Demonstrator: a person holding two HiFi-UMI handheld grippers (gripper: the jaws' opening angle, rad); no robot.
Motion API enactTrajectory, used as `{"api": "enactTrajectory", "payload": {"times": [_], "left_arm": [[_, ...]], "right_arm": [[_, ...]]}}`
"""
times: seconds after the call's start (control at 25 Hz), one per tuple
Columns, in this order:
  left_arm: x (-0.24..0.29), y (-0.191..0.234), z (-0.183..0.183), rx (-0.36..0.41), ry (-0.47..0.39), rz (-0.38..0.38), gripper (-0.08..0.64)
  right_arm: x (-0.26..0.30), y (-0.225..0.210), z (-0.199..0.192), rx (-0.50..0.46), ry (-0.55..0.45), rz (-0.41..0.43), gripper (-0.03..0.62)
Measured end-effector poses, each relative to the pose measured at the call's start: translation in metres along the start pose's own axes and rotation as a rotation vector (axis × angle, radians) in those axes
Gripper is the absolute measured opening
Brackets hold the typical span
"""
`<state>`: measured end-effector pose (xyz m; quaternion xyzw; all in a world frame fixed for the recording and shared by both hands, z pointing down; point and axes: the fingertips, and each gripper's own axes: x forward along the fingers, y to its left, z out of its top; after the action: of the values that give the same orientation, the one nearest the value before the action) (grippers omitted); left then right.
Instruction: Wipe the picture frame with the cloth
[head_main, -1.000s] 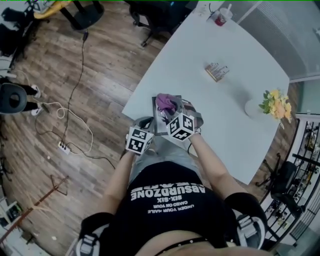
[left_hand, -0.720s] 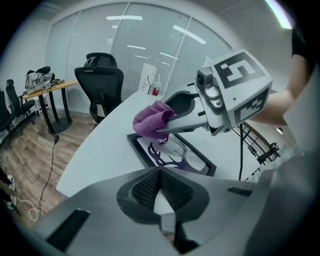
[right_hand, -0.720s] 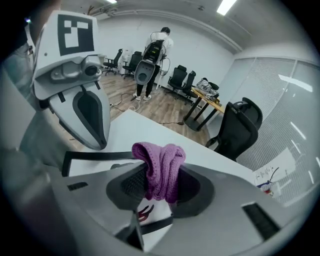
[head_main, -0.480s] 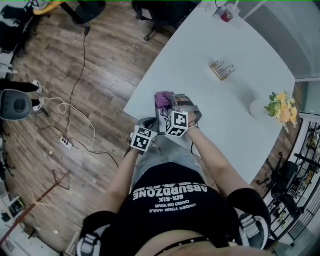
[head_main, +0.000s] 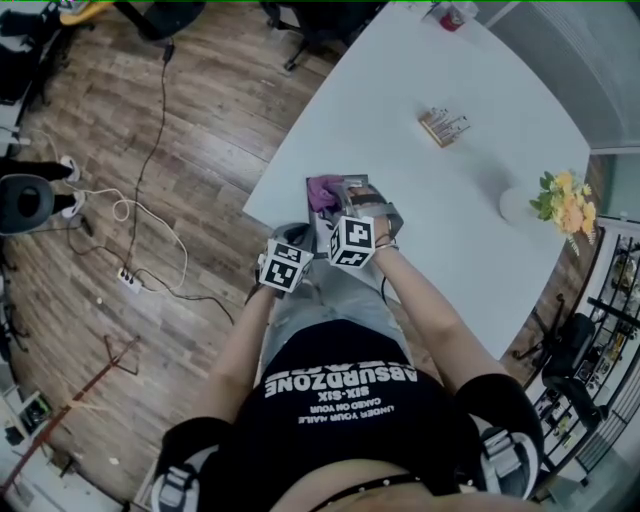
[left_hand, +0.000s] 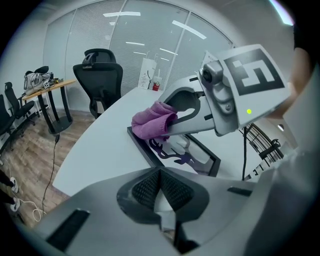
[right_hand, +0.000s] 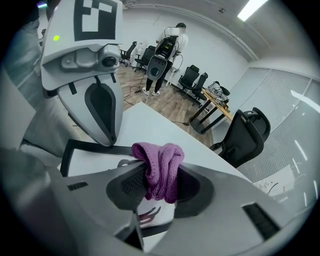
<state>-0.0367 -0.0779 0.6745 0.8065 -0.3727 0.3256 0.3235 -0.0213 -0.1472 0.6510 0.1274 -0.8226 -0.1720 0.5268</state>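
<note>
A black picture frame (head_main: 375, 208) lies flat near the white table's (head_main: 420, 200) front-left edge. Its glass covers a white print with a dark purple figure (left_hand: 175, 156). My right gripper (head_main: 333, 203) is shut on a bunched purple cloth (right_hand: 160, 162) and holds it on the frame's far-left corner. In the left gripper view the cloth (left_hand: 150, 122) rests on the frame's black edge (left_hand: 142, 149). My left gripper (head_main: 290, 248) hangs just off the table edge, short of the frame. Its jaws (left_hand: 160, 172) are shut with nothing between them.
A red cup (head_main: 450, 12) stands at the table's far corner, a small box (head_main: 443, 126) mid-table, and a flower vase (head_main: 558, 200) at the right. A black office chair (left_hand: 102, 75) stands beyond the table. Cables and a power strip (head_main: 128, 282) lie on the wooden floor.
My right gripper with the cloth has shifted slightly left over the frame's corner. The left gripper has kept its place beside the table edge.
</note>
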Motion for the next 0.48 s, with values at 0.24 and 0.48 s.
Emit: {"api": "enactTrajectory", "payload": {"times": [0.24,0.48], "left_arm": [[0.001,-0.001,0.000,0.020,-0.004,0.012,0.006],[0.001,-0.003,0.000,0.021,-0.015,0.021,0.006]], "right_arm": [[-0.006,0.015,-0.004,-0.007,-0.002,-0.009,0.129],[-0.014,0.028,-0.007,0.004,0.000,-0.013,0.129]]}}
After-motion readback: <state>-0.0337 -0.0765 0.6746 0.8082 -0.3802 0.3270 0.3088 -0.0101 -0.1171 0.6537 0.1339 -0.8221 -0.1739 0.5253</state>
